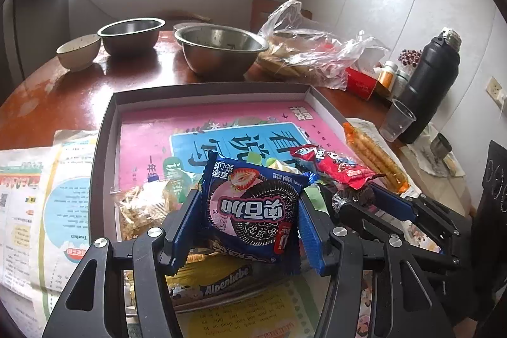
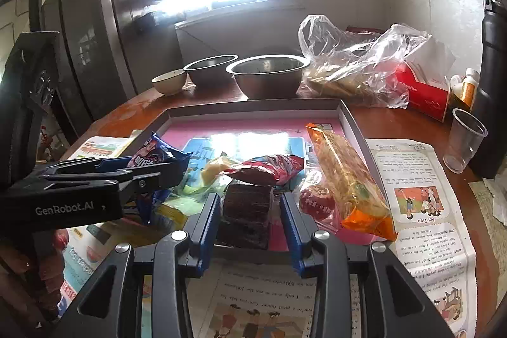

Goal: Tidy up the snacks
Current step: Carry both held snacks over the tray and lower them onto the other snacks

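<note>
- In the left wrist view, lower centre, the left gripper [image 1: 250, 220] pinches the blue cookie packet [image 1: 253, 211] between its blue pads, above the near edge of the grey tray [image 1: 104, 141].
- To lay it well, I would carry it to the bare pink floor in the tray's upper left, clear of the pile.
- In the right wrist view, lower centre, the right gripper [image 2: 248, 220] squeezes a dark wrapped cake [image 2: 247, 211]; set it beside the orange stick packet [image 2: 348, 179] at right, not on it.

Blue cookie packet [image 1: 252, 213] and dark wafer pack [image 2: 245, 213], above tray [image 1: 104, 148].
</note>
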A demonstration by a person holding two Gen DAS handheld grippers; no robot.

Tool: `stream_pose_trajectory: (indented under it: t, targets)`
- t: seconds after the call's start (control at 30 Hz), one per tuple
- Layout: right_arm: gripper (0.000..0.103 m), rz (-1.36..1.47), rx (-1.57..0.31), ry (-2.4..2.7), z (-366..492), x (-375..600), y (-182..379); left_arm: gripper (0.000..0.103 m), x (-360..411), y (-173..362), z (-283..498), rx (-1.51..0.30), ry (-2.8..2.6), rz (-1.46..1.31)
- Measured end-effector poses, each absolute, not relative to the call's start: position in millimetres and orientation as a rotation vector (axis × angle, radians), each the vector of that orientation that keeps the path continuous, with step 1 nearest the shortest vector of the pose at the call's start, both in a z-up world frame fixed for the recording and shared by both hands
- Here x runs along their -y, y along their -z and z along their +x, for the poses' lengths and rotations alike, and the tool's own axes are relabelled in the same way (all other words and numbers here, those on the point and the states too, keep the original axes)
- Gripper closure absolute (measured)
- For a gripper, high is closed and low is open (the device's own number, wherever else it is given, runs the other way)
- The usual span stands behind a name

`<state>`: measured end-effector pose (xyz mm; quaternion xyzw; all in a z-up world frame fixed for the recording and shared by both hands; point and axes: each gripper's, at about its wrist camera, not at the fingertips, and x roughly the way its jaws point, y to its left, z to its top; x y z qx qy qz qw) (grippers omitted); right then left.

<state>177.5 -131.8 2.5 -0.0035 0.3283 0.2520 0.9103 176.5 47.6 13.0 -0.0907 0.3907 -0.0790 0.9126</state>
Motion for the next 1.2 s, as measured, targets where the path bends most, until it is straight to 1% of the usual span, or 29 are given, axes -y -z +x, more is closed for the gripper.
stream_pose_trajectory:
  t: [0.73,1.2]
  targets:
    - [0.063,0.008,-0.716,-0.51,180.5,136.9,3.4,0.042,-41.6,-9.1,182.7,-0.818,0.181,-0.184]
    - [0.062,0.007,-0.719,-0.492,177.2,140.5,4.0,0.039,-41.4,-8.1,183.4,-0.822,0.184,-0.184]
